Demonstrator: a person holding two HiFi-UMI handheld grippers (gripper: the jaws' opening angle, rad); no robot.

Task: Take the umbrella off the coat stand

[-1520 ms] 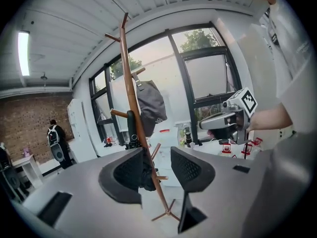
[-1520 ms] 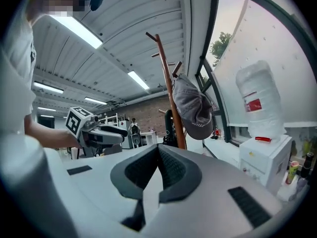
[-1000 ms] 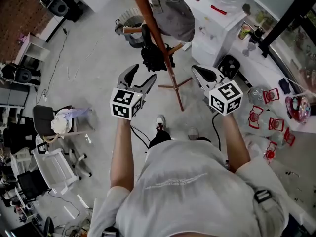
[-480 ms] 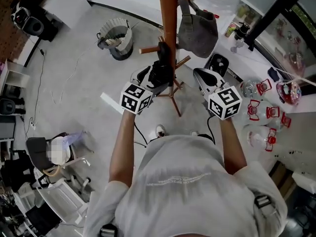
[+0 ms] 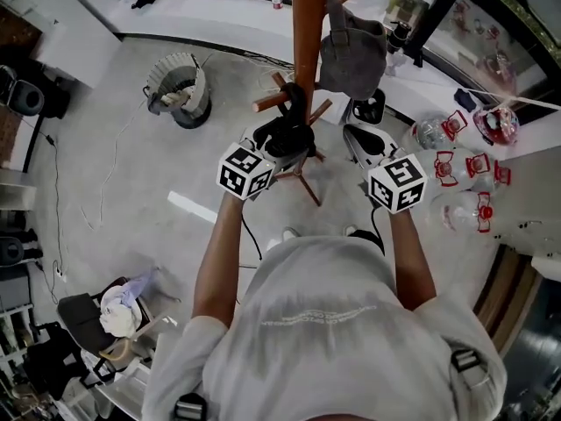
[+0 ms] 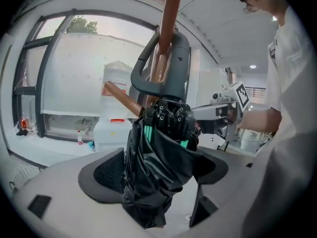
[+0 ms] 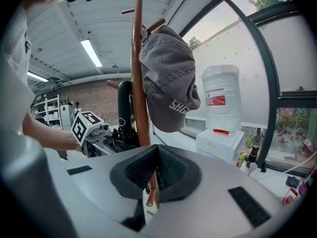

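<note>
Closed in on stand (image 5: 306,24) since a second ago, bringing left tool (image 5: 280,143) from short of it right up to umbrella (image 6: 157,157). Spread the jaws wide on the way; now apart, one either side of the folded black canopy, pads not pressing. Reach done by the look of it, grasp next: a squeeze on the bundle, then likely a lift to slip curved handle (image 6: 148,71) up off slanted peg (image 6: 120,96), low on the pole, where seemingly hooked.

Far left on the floor, well apart from all this: bin (image 5: 180,90), no bother. Umbrella hanging against the pole's left side, legs of the stand below. Higher up on the pole's right side, hung from another peg: grey cap (image 5: 352,51), near enough to be knocked by an umbrella drawn up and rightward. Just right of the pole: right tool (image 5: 364,140), jaws together, nothing between them, idle. Further right on the floor: clear jugs (image 5: 429,134) with red fittings, well out of the way. Main obstruction: pole and pegs themselves, close behind the canopy.
</note>
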